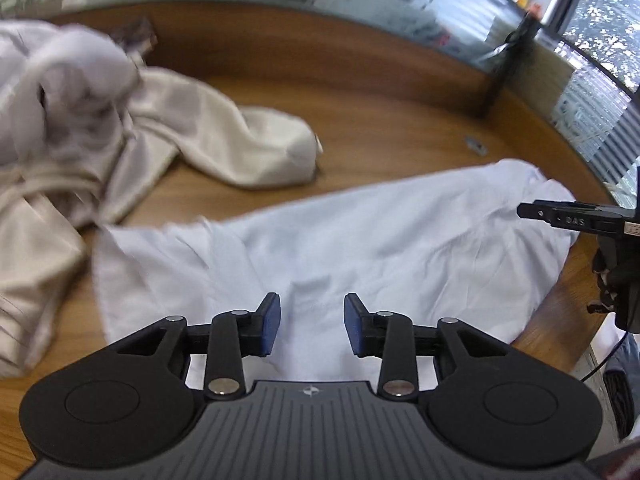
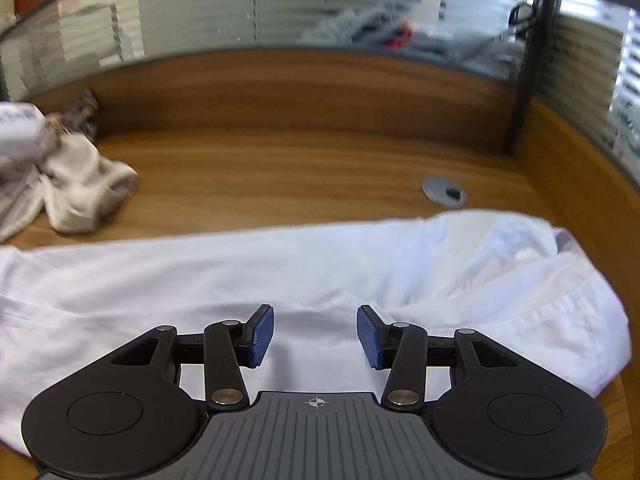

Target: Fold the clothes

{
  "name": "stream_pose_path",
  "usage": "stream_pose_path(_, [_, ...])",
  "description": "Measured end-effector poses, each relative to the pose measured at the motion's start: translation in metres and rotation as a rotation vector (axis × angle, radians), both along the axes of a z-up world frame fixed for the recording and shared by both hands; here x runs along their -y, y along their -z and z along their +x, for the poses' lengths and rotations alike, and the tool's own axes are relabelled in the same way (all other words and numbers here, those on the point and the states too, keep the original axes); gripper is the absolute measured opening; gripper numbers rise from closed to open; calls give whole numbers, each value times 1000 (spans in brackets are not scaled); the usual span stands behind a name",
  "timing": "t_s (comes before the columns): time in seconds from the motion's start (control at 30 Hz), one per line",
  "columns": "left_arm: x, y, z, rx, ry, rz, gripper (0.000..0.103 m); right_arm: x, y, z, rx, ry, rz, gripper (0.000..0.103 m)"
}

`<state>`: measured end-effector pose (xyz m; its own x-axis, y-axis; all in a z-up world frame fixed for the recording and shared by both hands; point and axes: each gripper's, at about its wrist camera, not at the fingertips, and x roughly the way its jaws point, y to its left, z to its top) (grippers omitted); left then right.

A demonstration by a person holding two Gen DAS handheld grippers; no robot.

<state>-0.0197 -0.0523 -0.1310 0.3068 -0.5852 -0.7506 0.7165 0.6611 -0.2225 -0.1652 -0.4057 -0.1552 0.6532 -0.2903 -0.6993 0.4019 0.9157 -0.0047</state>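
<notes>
Between the parted blue pads of the left gripper lies only the white shirt, spread flat on the wooden table; nothing is clamped. The right gripper likewise stands with fingers apart above the same shirt, whose collar end bunches beyond its right finger. Farther off, left of the fingers, sits a rumpled beige garment pile, and ahead right a grey cable grommet.

Office; wooden desk, frosted-glass partition
</notes>
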Motion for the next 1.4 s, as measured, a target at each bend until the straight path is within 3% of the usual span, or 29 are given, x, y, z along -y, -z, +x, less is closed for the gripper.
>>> stream_pose_path(0.17, [-33,-17,24,49,7,26,44,-40,-27,-11,38,-37,43,49])
stream_pose_path(0.43, [-77,-15,71,76,75,63,44,-138,-44,-6,50,-63,106,50])
stream_pose_path(0.83, [-121,-9,110,108,281,21,44,-281,-40,64,49,-30,151,48])
stream_pose_path(0.97, [-129,-10,115,129,324,18,44,-297,-35,102,39,-22,145,47])
stream_pose_path(1.2, [-137,-13,123,139,363,-7,44,-293,-16,167,-30,-7,143,33])
stream_pose_path(1.33, [-132,-13,130,150,375,-12,44,-290,-1,191,-83,-5,123,30])
stream_pose_path(1.4, [-127,-13,134,161,384,-13,44,-288,8,199,-114,-7,115,21])
